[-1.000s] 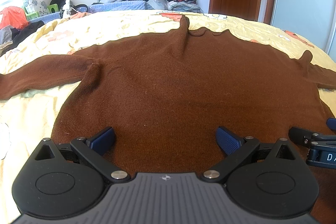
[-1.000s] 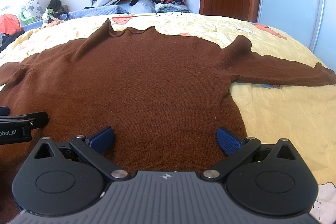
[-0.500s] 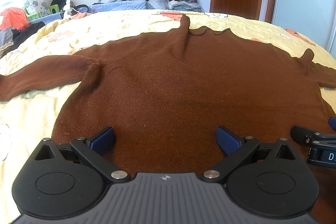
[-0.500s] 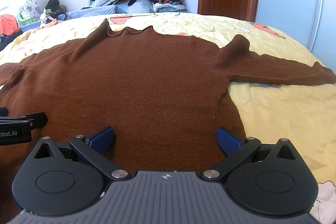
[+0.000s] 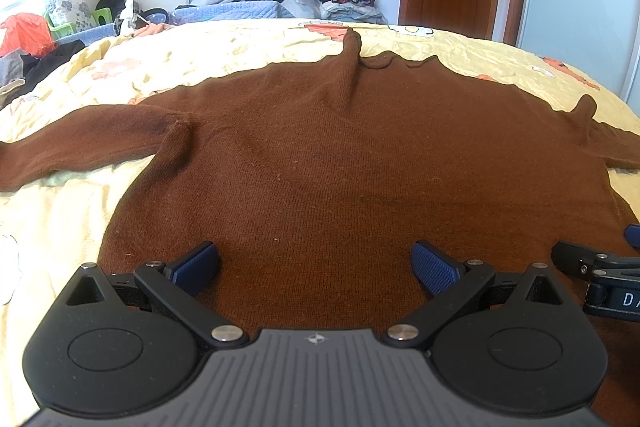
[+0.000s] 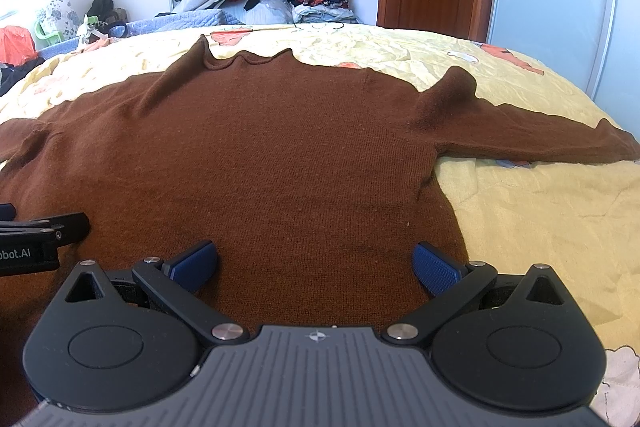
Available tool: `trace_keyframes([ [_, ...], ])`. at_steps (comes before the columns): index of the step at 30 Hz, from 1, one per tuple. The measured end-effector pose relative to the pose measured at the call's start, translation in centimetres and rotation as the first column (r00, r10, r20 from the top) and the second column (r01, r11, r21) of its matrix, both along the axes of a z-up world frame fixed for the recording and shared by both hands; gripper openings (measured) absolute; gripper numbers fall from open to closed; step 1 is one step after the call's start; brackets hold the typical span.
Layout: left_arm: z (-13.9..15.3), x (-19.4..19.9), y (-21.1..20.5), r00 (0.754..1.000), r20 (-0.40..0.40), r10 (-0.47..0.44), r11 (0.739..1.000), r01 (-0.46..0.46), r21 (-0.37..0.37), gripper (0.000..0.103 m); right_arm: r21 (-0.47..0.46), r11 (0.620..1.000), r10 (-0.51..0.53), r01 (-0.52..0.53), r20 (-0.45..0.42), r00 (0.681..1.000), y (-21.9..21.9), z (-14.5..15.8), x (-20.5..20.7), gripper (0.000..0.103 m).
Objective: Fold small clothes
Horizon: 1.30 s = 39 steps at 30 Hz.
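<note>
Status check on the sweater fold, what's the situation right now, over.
Left gripper open, right gripper open, both low over the hem. Sweater flat on the bed, sleeves spread, unfolded. Nothing on it in the way.

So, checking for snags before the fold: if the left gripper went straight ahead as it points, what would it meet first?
Probably the brown sweater itself; the left gripper, jaws open, points low across its body.
</note>
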<state>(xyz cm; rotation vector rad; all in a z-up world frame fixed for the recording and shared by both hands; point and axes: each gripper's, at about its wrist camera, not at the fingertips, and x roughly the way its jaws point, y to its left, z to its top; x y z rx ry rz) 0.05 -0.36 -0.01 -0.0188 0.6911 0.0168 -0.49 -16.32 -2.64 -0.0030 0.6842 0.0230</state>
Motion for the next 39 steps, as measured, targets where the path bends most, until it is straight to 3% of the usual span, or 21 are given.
trace_keyframes([
  [34,0.0,0.0,0.0,1.0,-0.001,0.0,1.0,0.0,0.0,0.103,0.006,1.0,0.005,-0.005,-0.002,1.0,-0.1,0.0,0.0,0.103],
  [37,0.0,0.0,0.0,1.0,-0.001,-0.001,1.0,0.001,0.0,0.103,0.054,0.997,0.049,-0.048,-0.006,0.999,-1.1,0.3,0.0,0.103],
  [39,0.0,0.0,0.0,1.0,0.0,-0.001,1.0,0.001,0.0,0.103,0.165,0.983,0.083,-0.085,0.02,0.996,-3.3,1.4,-0.3,0.103],
])
